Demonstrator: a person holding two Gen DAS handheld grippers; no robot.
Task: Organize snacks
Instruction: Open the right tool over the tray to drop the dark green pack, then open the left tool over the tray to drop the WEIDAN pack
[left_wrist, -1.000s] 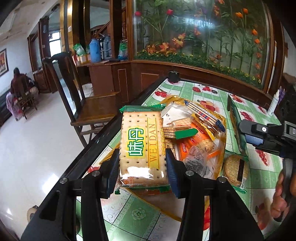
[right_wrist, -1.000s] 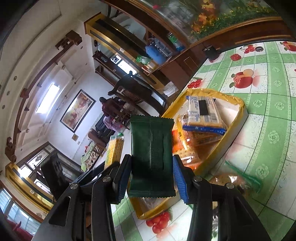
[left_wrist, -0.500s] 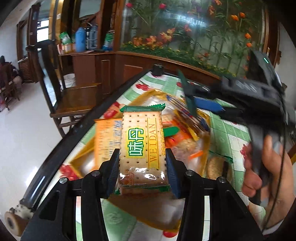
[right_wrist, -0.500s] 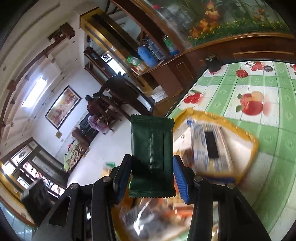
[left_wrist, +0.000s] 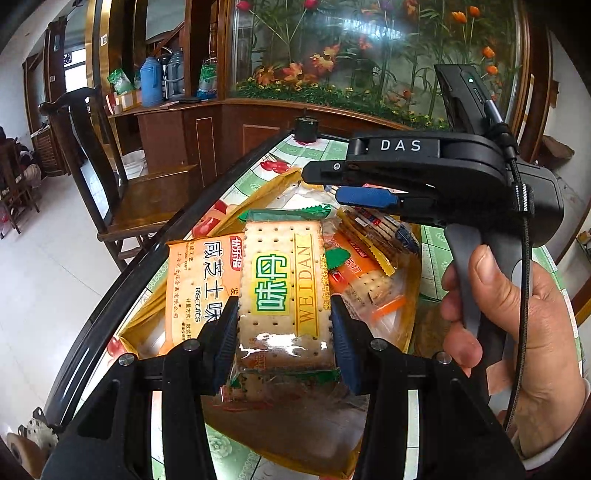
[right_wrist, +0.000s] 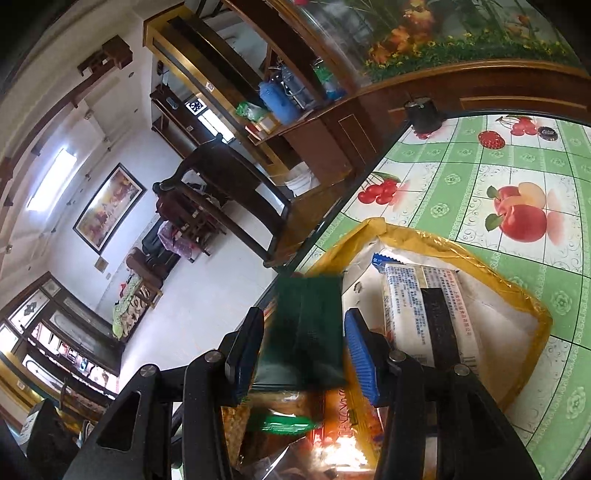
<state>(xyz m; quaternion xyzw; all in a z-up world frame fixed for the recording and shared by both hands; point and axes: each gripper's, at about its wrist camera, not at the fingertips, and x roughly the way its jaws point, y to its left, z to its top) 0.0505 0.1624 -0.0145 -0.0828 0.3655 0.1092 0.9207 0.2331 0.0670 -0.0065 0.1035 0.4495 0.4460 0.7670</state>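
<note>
Closest to the left wrist camera, the left gripper (left_wrist: 283, 334) is clamped on a WEIDAN cracker pack (left_wrist: 286, 286), its blue pads pressing both long sides of the pack, which stands lengthwise away from the lens with its green crimped end farthest. Beneath and beyond it lies a yellow-rimmed bag (left_wrist: 275, 186) spread open on the table (left_wrist: 334, 149), holding a heap of snacks: an orange biscuit pack (left_wrist: 192, 284) just left of the held pack, and a clear-wrapped cracker packet (left_wrist: 373, 284) to its right. Over the far side of that heap hangs the right gripper (left_wrist: 332, 184), seen side-on, its handle wrapped by the person's right hand (left_wrist: 517, 317).

From the right wrist view, the right gripper (right_wrist: 304, 349) has a dark green packet (right_wrist: 308, 328) between its blue pads; the packet is blurred, and the left pad seems to stand a little off its edge, so I cannot tell for sure whether the grip is firm, though the jaws are nearly as close together as they go. It hangs above the bag's (right_wrist: 480, 258) near corner, next to a long white packet (right_wrist: 424, 317) with a black stripe that lies inside. More wrapped snacks show below the jaws. Past the bag, the tablecloth of green squares and fruit pictures runs on to a small black pot (right_wrist: 423, 112) at the table's far edge, with a dark wooden chair (right_wrist: 229, 184) beside the table.
</note>
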